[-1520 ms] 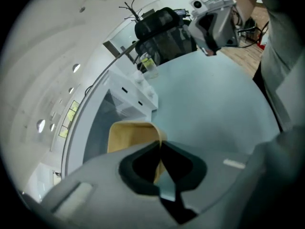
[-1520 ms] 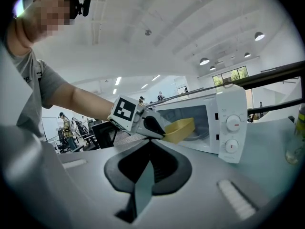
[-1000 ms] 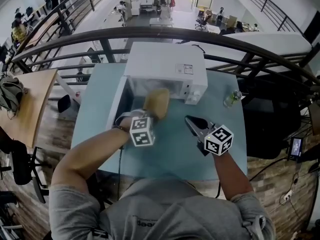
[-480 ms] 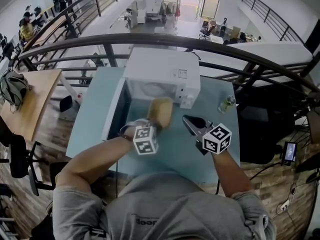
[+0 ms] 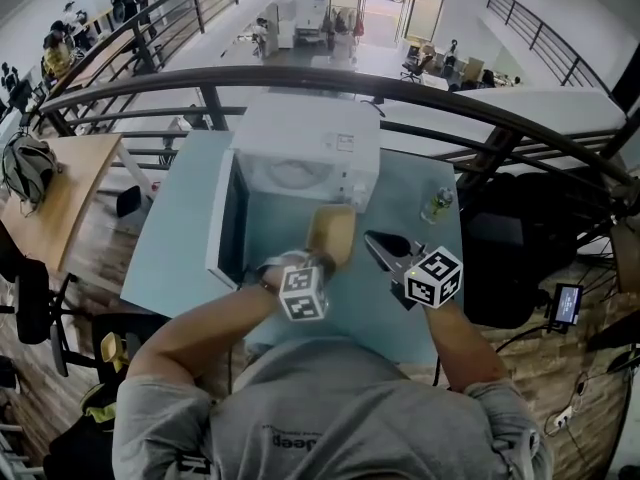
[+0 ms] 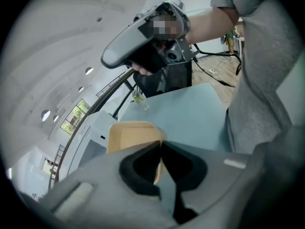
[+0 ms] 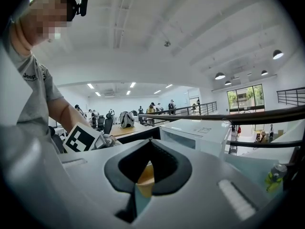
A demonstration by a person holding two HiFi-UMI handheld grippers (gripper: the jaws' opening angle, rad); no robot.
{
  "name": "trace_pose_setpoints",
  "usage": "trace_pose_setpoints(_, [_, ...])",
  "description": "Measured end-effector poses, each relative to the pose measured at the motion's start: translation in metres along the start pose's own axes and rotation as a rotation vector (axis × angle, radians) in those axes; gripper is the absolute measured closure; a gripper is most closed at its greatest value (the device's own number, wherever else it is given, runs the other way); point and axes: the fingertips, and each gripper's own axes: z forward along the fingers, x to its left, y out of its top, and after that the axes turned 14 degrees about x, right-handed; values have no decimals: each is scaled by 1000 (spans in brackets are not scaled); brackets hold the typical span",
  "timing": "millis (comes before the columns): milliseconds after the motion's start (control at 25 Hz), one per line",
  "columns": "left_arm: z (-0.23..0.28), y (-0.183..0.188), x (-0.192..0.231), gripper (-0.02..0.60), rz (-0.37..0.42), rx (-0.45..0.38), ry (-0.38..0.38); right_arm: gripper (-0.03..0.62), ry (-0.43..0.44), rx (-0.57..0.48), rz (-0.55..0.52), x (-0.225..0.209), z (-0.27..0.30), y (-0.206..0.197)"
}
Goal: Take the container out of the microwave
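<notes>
Clearly out of the oven, the tan container (image 5: 331, 235) hangs over the light blue table (image 5: 180, 238), just near of the white microwave (image 5: 305, 143) and a little to the right of its cavity. The microwave door (image 5: 224, 223) stands swung open at the left, its edge reaching toward the person. The cavity behind it looks pale inside, and I cannot make out any contents.

The left gripper (image 5: 318, 262) has its jaws pinched together on the near rim of the container. In the left gripper view the two dark tips meet over that thin tan edge, and the tray-like body extends away beyond them. I cannot tell whether the container's underside touches the table.

The right gripper (image 5: 376, 242) sits to the right of the container, near it but not touching. Its jaws are closed tip to tip with nothing held between them. The right gripper view shows only a sliver of the container and the table through the gap behind the tips.

A small clear bottle (image 5: 435, 205) with greenish contents stands on the table at the far right, beside the microwave's right front corner. A dark metal railing (image 5: 480, 113) curves past behind the table.
</notes>
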Motion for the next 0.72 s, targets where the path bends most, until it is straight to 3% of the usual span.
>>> trace_pose_setpoints(320, [-4, 7, -21, 551, -36, 0, -3, 591, 15, -1, -8, 3, -16, -8])
trace_pose_setpoints(720, [-20, -26, -44, 551, -73, 4, -5, 591, 29, 6, -13, 27, 0, -6])
